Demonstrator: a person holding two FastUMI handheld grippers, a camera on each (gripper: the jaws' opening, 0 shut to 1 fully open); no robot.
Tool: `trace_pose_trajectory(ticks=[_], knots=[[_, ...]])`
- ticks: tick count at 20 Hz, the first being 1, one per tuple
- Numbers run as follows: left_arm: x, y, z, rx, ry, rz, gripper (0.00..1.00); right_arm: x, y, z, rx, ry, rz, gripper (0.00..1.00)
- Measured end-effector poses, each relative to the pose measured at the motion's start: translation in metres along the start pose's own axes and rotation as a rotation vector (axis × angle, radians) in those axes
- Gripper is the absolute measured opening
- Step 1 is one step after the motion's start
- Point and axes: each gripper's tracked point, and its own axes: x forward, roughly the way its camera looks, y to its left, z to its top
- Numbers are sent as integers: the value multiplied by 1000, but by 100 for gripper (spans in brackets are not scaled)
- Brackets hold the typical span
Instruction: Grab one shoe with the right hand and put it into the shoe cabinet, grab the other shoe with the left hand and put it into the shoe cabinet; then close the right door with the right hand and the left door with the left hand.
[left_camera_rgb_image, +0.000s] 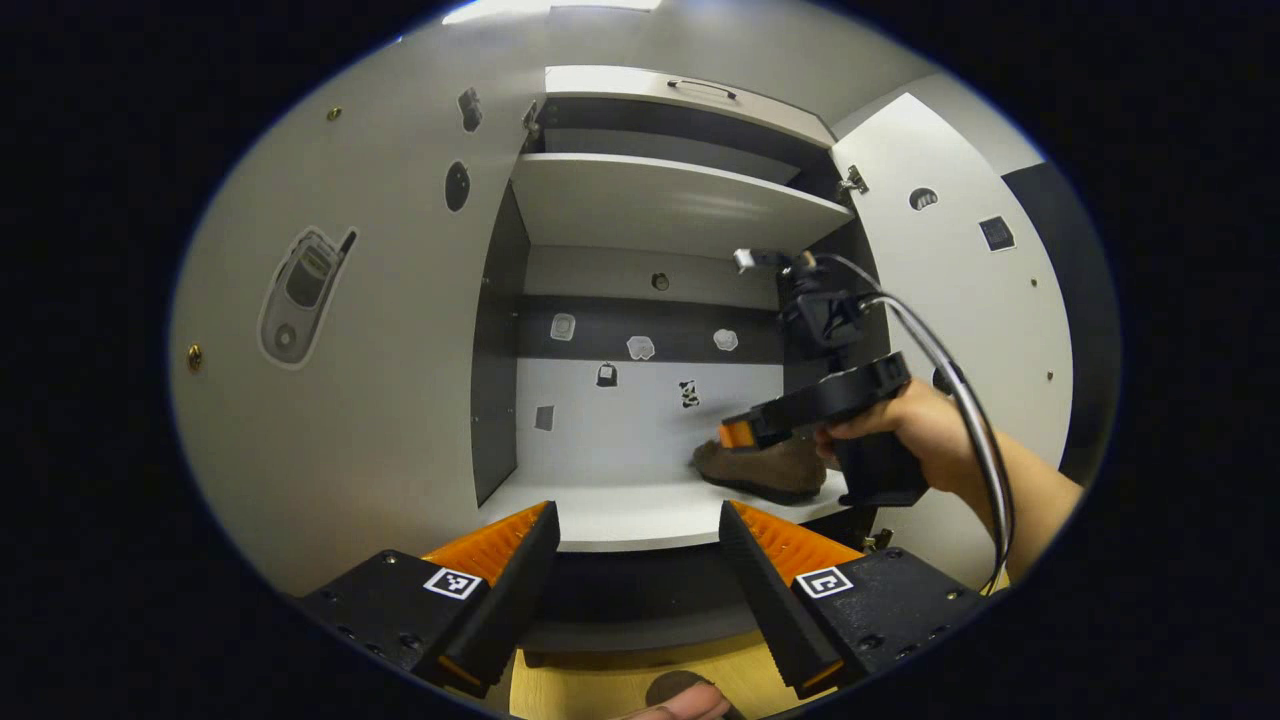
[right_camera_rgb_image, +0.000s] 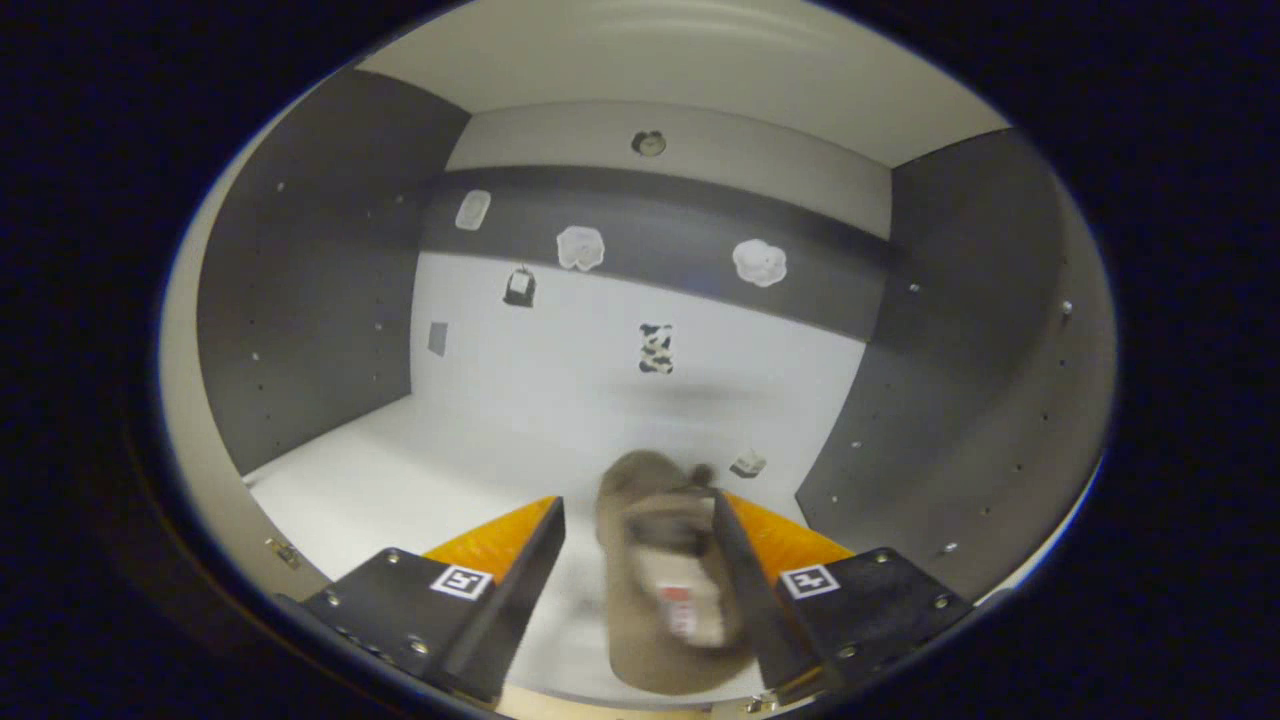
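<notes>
A brown shoe (left_camera_rgb_image: 760, 470) lies on the white lower shelf (left_camera_rgb_image: 620, 510) of the open shoe cabinet, at its right side. In the left gripper view a hand holds my right gripper (left_camera_rgb_image: 735, 435) just above that shoe. In the right gripper view the shoe (right_camera_rgb_image: 660, 590) lies blurred between the spread fingers of the right gripper (right_camera_rgb_image: 637, 505); it sits close against the right finger and well apart from the left one. My left gripper (left_camera_rgb_image: 638, 520) hangs open in front of the shelf's edge with nothing between its fingers.
Both doors stand wide open: the left door (left_camera_rgb_image: 380, 350) with a phone sticker, the right door (left_camera_rgb_image: 960, 290) behind the hand. An upper shelf (left_camera_rgb_image: 670, 200) spans the cabinet. Small stickers dot the back wall (right_camera_rgb_image: 640, 390). A yellowish wooden surface (left_camera_rgb_image: 600, 690) lies below.
</notes>
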Motion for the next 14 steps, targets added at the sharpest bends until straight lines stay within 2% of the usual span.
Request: trace_pose_trajectory(ticks=[3, 7, 11, 14], knots=[[4, -6, -10, -4, 34, -4, 98, -41, -7, 23, -19, -83, -20, 99], [7, -9, -20, -2, 60, 5, 99, -112, -6, 42, -3, -197, -19, 96], [7, -13, -27, 17, 75, 15, 98, -183, 2, 42, 12, -298, 11, 98], [4, -14, -30, -4, 81, 34, 99, -223, 7, 25, 31, -360, 51, 99]])
